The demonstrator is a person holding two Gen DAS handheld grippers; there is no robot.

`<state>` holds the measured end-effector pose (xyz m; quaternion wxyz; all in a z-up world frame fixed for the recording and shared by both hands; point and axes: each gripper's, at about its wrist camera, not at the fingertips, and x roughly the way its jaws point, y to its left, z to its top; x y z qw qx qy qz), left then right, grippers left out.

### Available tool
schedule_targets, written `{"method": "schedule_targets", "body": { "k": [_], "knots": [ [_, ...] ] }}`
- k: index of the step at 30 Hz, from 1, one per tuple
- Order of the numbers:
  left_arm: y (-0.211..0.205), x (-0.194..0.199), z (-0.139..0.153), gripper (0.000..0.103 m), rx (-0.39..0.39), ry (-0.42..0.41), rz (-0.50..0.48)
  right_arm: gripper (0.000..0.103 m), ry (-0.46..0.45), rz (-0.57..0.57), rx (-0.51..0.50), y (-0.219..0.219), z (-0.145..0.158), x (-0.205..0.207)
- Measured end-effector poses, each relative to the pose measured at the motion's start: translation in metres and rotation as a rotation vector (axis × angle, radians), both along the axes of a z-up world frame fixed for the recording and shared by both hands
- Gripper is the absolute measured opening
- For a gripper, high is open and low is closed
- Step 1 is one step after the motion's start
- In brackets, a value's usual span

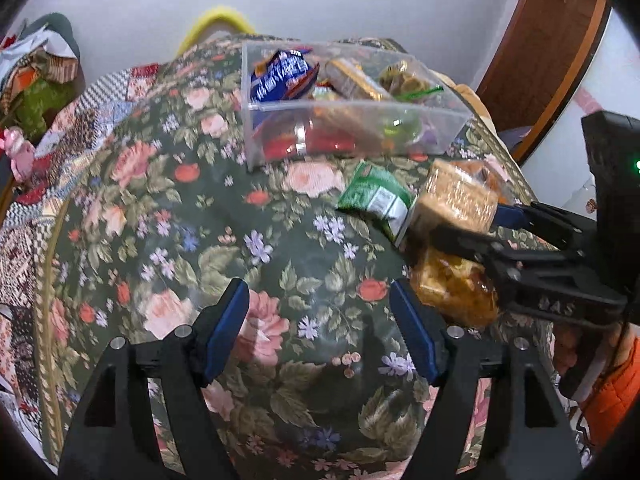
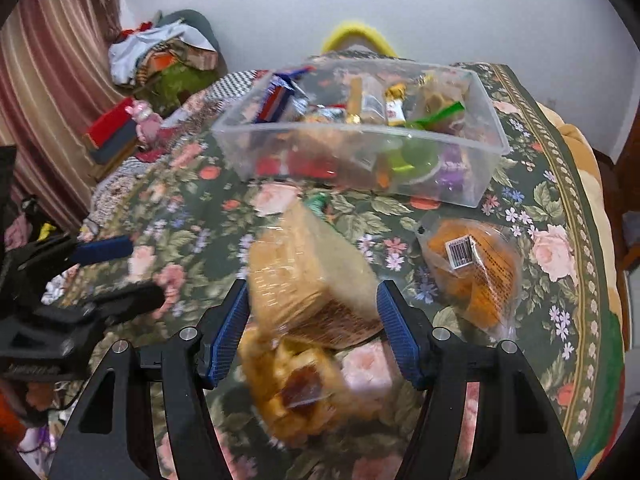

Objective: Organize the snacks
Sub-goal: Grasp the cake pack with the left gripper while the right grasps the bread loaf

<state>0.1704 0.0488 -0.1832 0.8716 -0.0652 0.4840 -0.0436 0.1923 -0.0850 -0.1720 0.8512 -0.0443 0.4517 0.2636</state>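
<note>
A clear plastic box with several snacks in it stands at the far side of the floral table. My right gripper is shut on a wrapped tan cake block, held tilted above the cloth. A wrapped pastry with a jam centre lies under it. A green packet lies beside the block; in the right wrist view only its tip shows. A bagged orange bun lies to the right. My left gripper is open and empty over the cloth.
The table's right edge runs close to the orange bun. A yellow chair back stands behind the table. Clothes and cushions are piled at the left, past the table.
</note>
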Motion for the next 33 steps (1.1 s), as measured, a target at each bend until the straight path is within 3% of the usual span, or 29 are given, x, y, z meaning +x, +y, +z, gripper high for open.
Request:
{"method": "schedule_targets", "body": {
  "k": [8, 16, 29, 33],
  "knots": [
    [-0.021, 0.004, -0.004, 0.082, -0.041, 0.012, -0.029, 0.035, -0.048, -0.042, 0.03, -0.021, 0.012, -0.003],
    [-0.064, 0.001, 0.004, 0.095, -0.057, -0.004, -0.114, 0.033, -0.066, -0.097, 0.068, -0.055, 0.027, -0.016],
    [-0.108, 0.025, -0.035, 0.096, -0.004, 0.045, -0.176, 0.033, -0.1, -0.14, 0.105, -0.091, 0.046, -0.036],
    [-0.108, 0.028, -0.038, 0.09, -0.016, 0.023, -0.177, 0.033, -0.101, -0.146, 0.111, -0.093, 0.046, -0.035]
  ]
}}
